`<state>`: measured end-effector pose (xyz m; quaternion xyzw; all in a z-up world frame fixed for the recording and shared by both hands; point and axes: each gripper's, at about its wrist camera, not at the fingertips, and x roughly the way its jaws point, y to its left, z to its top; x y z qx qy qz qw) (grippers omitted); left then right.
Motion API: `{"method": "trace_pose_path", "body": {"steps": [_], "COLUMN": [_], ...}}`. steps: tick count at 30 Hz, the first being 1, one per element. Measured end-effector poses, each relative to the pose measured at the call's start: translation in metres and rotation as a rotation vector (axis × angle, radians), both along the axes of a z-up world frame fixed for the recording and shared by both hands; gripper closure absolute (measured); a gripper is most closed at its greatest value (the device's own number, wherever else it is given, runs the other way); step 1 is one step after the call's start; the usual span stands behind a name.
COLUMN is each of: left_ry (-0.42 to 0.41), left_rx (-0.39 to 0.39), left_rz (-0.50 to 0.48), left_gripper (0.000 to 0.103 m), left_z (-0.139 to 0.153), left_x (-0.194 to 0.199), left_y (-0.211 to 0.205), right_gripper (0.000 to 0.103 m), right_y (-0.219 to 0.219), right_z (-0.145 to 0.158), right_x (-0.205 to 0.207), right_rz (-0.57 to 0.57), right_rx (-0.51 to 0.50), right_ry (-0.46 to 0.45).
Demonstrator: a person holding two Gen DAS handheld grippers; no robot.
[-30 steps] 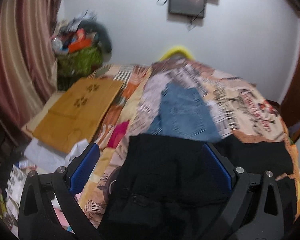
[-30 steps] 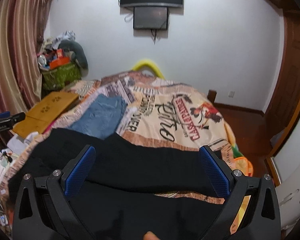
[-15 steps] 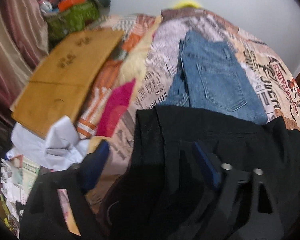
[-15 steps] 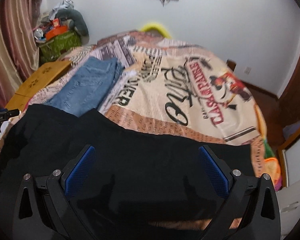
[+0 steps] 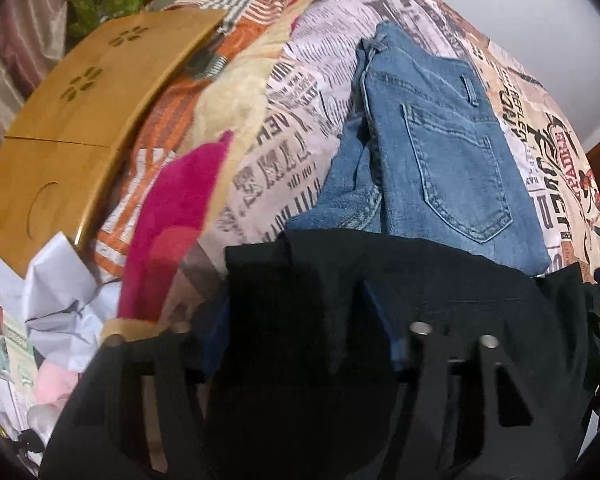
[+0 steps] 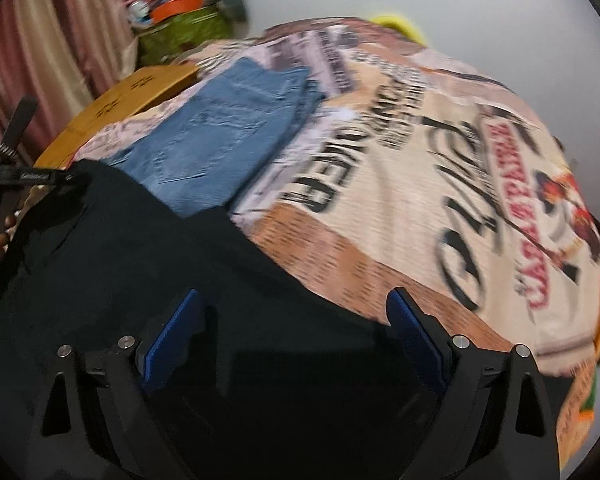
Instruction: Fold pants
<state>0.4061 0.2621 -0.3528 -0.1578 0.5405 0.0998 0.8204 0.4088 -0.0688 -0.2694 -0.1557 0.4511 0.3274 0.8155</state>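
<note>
Both my claws have dropped closer to the bed since a moment ago, and the wall screen has left my view. I count two pairs of trousers: the black pants [image 5: 440,280] spread flat, matte and dark, across the near edge of the newsprint-patterned bedspread [image 6: 440,168], and one folded pair of blue denim jeans [image 5: 440,152] just beyond, touching them. My right claw [image 6: 296,320] stands wide above the black cloth. My left claw [image 5: 300,320] is sunk in dark fabric; I cannot tell its state.
</note>
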Motion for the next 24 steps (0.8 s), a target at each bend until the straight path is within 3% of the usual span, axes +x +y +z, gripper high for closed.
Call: {"method": "trace_pose_path", "body": {"steps": [7,12,15,16,20,24], "left_ry": [-0.003,-0.033,-0.053,-0.055,-0.082,-0.129], "left_rx": [0.002,0.008,0.058,0.078,0.106,0.124], "left_rz": [-0.016,-0.002,-0.006,-0.007,-0.013,-0.032], "left_gripper": [0.075,0.084,0.087,0.090,0.092,0.093], "left_z": [0.006,0.020,0.028,0.031,0.048,0.074], "left_x": [-0.003,-0.011,-0.020,-0.023,-0.032,-0.032], "left_y": [-0.002,-0.001,-0.008,-0.009,-0.010,-0.012], "right_gripper": [0.013,0.028,0.059,0.079,0.091,0.094], "right_y": [0.034,0.031,0.038,0.042,0.045,0.039], "right_z": [-0.024,-0.029,-0.028,-0.030,-0.029,-0.018], "right_x": [0.005,0.002,-0.009,-0.009,-0.009,-0.007], "right_rz": [0.088,0.077,0.100,0.096,0.099,0.067], "right_rx": [-0.056,-0.005,-0.030,-0.059,-0.083,-0.058], "right_ry": [0.015,0.028,-0.027,-0.043,-0.060,-0.069]}}
